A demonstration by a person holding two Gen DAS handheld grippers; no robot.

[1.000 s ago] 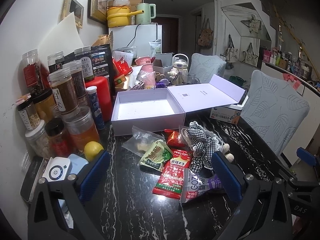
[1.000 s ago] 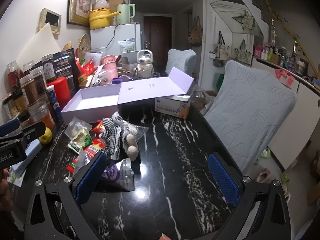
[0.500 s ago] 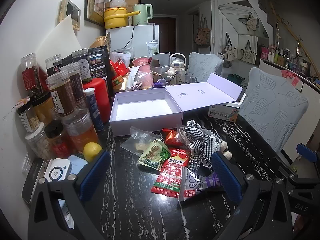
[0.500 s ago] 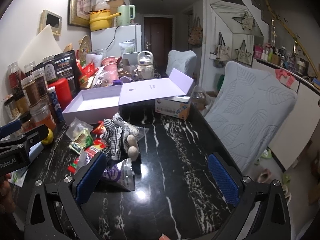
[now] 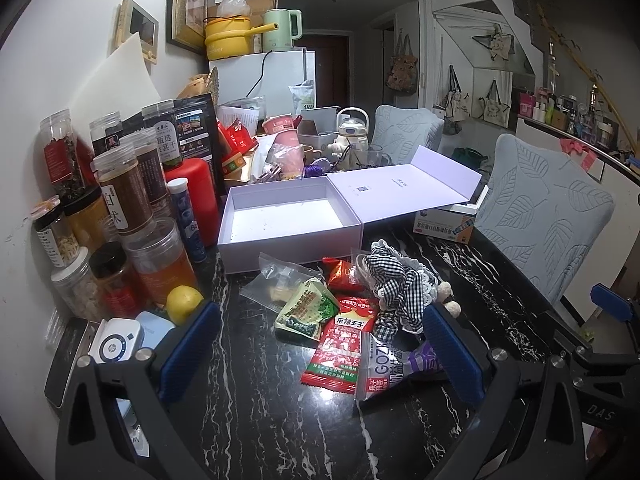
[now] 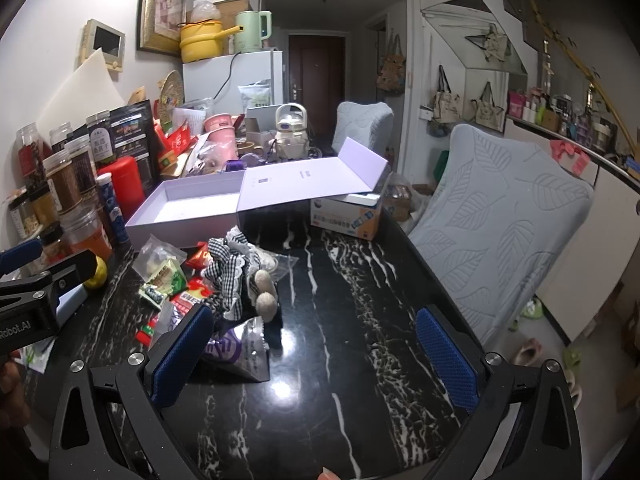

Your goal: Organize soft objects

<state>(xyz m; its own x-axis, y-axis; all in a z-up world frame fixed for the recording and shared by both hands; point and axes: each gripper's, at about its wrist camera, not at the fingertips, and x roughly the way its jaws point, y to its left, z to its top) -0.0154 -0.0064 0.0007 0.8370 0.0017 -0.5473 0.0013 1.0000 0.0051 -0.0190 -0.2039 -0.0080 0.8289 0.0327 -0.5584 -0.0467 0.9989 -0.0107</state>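
Both grippers, left and right, have crept slightly toward the heap over the last second, jaws wide apart and empty. Checked plush doll and snack packets lie untouched before the empty lilac box; sorting not begun.

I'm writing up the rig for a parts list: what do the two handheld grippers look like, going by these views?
Both match: a black angular frame with triangular cut-outs and silver screw heads, carrying two fingers with blue textured pads. The left gripper shows white "Robot.AI" lettering on its side in the right wrist view; the right gripper shows "DAS" in the left wrist view. No cables or sleeves are visible.
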